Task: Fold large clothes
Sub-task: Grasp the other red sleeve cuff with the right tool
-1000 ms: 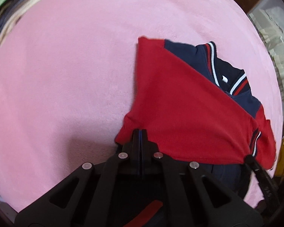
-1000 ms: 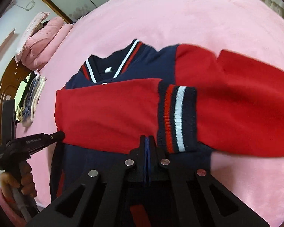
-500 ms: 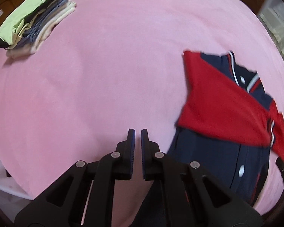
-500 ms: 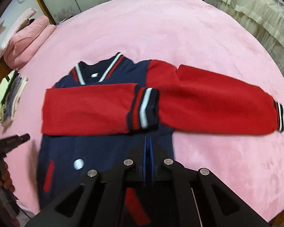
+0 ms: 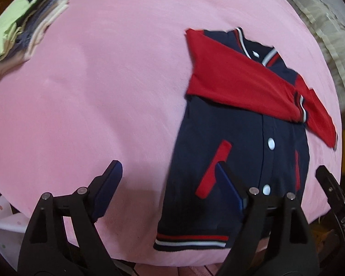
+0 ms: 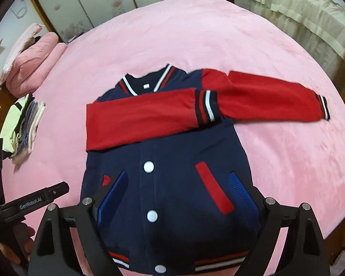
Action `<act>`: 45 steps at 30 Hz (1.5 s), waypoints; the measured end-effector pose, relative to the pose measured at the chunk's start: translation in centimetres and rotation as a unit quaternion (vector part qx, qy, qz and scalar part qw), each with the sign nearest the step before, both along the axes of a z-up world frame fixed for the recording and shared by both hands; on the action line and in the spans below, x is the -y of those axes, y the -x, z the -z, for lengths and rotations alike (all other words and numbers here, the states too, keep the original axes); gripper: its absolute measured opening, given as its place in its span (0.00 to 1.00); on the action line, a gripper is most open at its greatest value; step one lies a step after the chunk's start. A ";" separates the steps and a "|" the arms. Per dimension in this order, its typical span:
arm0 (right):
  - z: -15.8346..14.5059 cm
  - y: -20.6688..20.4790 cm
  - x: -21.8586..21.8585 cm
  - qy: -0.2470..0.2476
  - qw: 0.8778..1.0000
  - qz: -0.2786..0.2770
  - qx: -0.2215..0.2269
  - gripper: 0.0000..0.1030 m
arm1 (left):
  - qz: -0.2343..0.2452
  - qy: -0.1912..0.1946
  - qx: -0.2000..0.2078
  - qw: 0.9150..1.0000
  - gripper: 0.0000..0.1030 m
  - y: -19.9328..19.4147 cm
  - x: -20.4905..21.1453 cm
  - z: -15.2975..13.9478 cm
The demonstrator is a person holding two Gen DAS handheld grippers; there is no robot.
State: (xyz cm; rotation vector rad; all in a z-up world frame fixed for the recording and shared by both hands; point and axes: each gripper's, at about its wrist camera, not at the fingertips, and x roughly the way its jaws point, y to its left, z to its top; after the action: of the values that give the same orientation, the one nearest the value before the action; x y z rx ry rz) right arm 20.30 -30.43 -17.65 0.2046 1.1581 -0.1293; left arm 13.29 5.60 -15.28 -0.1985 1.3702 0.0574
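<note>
While the left gripper (image 5: 169, 181) hangs with jaws apart, the varsity jacket (image 5: 237, 142) lies at 3 o'clock, one sleeve (image 5: 239, 85) folded across. Right view: right gripper (image 6: 179, 193) spread, empty; other sleeve (image 6: 271, 102) at 2 o'clock remains unfolded on the pink blanket (image 6: 172, 36).

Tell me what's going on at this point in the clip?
A person with two handheld grippers is folding a navy and red varsity jacket laid flat on a pink plush bedspread. One red sleeve lies folded across the chest; the other red sleeve is stretched out to the side. The left gripper and right gripper are both open, holding nothing. A stack of folded clothes sits at the bed's far corner.
</note>
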 end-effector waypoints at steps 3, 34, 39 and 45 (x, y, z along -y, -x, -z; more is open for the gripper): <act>0.3 1.4 -0.2 -0.001 1.000 0.013 -0.002 0.88 | 0.024 0.025 -0.012 0.999 0.78 0.2 0.2 0.1; 1.5 5.2 16.6 -0.101 0.983 0.142 0.054 0.82 | 0.150 0.004 -0.040 0.988 0.80 -3.1 20.5 -1.4; 3.4 3.9 24.8 -0.169 0.970 0.175 0.029 0.55 | 0.149 0.008 -0.049 0.988 0.80 -5.8 27.8 -1.8; 6.6 1.9 34.7 -0.249 0.941 0.229 -0.017 0.48 | 0.131 0.018 -0.065 0.989 0.80 -8.9 34.8 -0.9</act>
State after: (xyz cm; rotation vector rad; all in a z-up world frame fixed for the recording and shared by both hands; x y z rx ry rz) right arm 18.36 -65.14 -24.28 0.9262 1.1446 -0.2493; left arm 22.14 -29.17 -14.34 -0.0439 1.5178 -0.1758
